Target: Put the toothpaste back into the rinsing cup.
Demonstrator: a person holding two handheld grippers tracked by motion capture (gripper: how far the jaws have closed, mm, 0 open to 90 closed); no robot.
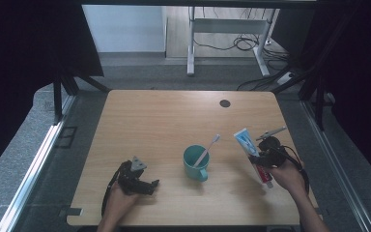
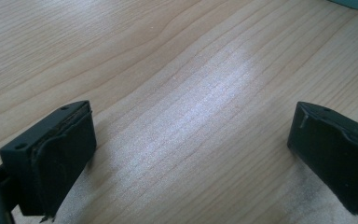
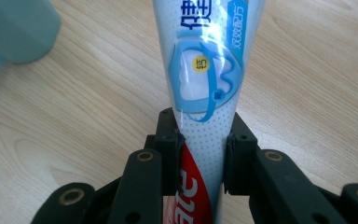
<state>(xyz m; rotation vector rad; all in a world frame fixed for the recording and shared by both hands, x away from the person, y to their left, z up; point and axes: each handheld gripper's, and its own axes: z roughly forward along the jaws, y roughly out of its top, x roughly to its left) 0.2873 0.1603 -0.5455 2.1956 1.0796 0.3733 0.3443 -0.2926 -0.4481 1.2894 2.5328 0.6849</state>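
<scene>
Your high view looks forward and down over the whole table [image 1: 174,111], both gripper views skim close above its wood, your right shares the toothpaste tube [image 3: 205,88] with the high view

Black left gripper [image 1: 137,181] at lower left of the high view, topped by a grey three-cornered plate, black cable looping beside the bare forearm. Black right gripper [image 1: 265,157] at lower right, trailing a black cable past the wrist. Blocky black jaws with small screw holes; in the right gripper view, linkage arms with brass-ringed pivots.
</scene>
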